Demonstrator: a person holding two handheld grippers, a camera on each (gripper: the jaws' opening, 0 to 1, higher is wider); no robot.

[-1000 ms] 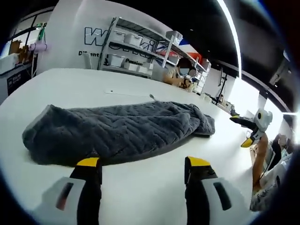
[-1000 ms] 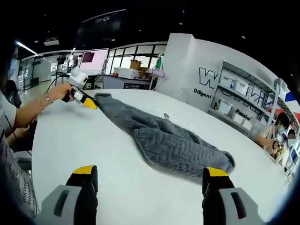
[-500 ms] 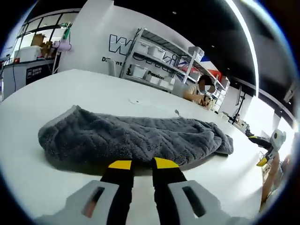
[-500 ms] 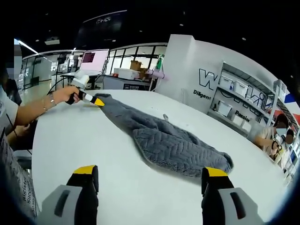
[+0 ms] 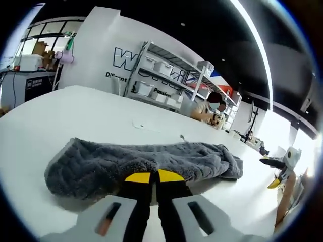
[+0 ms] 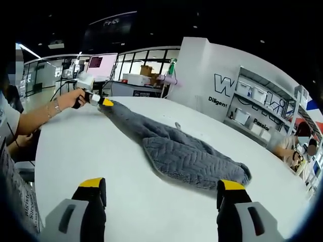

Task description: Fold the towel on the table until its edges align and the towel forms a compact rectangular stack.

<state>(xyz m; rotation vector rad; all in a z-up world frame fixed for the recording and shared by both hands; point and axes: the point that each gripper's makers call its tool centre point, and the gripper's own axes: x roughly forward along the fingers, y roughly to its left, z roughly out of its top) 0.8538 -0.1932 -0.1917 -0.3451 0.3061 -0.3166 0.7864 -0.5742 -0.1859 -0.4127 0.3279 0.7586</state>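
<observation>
We saw the grey towel (image 6: 181, 154) lying crumpled lengthwise on the white table (image 6: 91, 146). The left gripper (image 5: 154, 177) had its jaws pressed together on the towel's near edge, lifting it slightly. The right gripper (image 6: 160, 189) hovered above bare tabletop, jaws spread wide, beside the towel's other end.

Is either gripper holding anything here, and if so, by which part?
The left gripper is shut on the grey towel, pinching its near edge at one end. The right gripper is open, holding nothing.
</observation>
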